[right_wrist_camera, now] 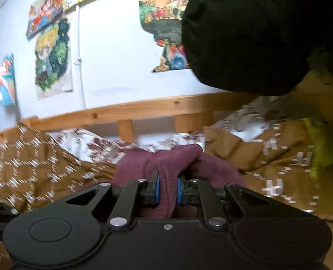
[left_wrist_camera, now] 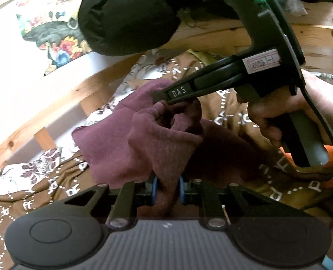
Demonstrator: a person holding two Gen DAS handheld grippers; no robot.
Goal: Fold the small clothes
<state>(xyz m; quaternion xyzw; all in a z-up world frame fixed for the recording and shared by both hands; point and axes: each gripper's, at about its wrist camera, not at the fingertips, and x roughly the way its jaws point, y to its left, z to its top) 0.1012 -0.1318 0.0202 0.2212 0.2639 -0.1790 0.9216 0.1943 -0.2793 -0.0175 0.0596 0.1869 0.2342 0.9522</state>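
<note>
A small maroon knit garment (left_wrist_camera: 143,139) is bunched up above a brown patterned bedcover (left_wrist_camera: 42,191). My left gripper (left_wrist_camera: 168,187) is shut on a fold of it, the cloth pinched between the blue pads. In the left wrist view my right gripper (left_wrist_camera: 160,96) comes in from the right, held by a hand (left_wrist_camera: 279,114), its tips shut on the garment's upper edge. The right wrist view shows the same garment (right_wrist_camera: 143,166) clamped between the blue pads of the right gripper (right_wrist_camera: 167,189). The cloth hangs between the two grips.
A wooden bed rail (right_wrist_camera: 143,108) runs behind the bedding, with a white wall and colourful posters (right_wrist_camera: 51,58) beyond. A black padded sleeve (right_wrist_camera: 245,33) fills the upper right. White floral bedding (right_wrist_camera: 94,144) and a yellow-green cloth (right_wrist_camera: 319,144) lie nearby.
</note>
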